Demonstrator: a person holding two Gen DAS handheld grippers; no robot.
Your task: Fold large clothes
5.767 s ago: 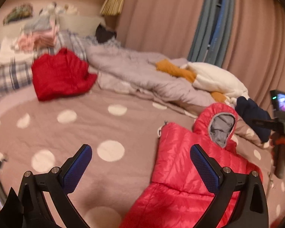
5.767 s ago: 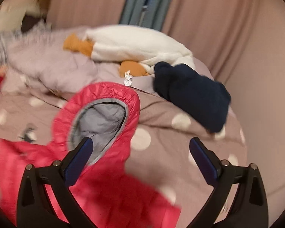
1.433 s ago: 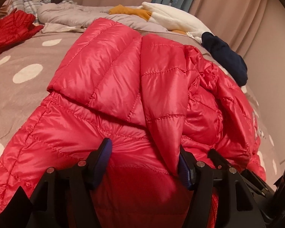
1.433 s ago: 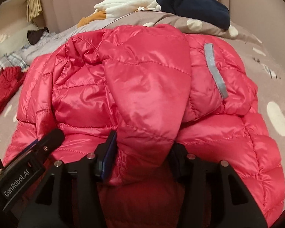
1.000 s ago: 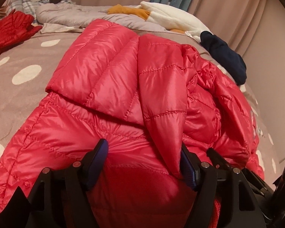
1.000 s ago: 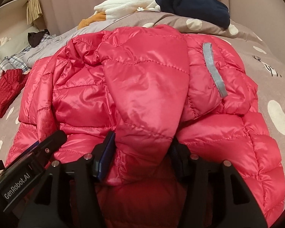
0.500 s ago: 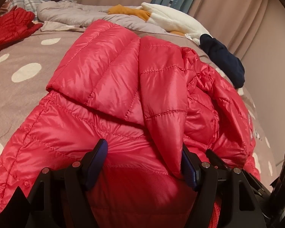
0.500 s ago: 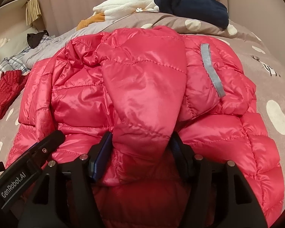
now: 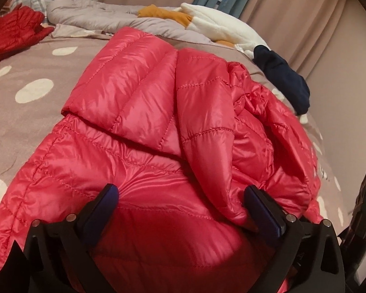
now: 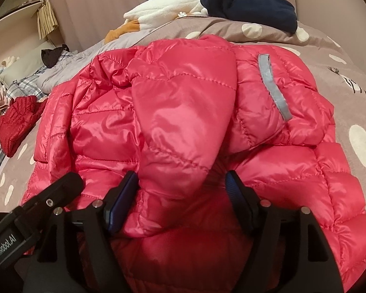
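As both sets of jaws spread open, the left hand-held gripper (image 9: 180,205) and right hand-held gripper (image 10: 180,195) let go of the red puffer jacket (image 9: 158,127), whose folded-over sleeves lie just ahead between the fingers. Having been pinched a moment ago, it now rests on the dotted bed (image 9: 24,112), so this fold looks finished. Beyond lies a navy garment (image 10: 251,7).

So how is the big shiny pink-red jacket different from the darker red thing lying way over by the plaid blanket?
The pink-red jacket is bright, glossy and close up, filling most of the view; the darker red garment looks dull, deeper red and far off. The jacket lies folded over itself, sleeves laid inward; the darker garment sits in a rumpled heap. The jacket has a grey strip; none shows on the other. Both are quilted and rest on the spotted bedcover.
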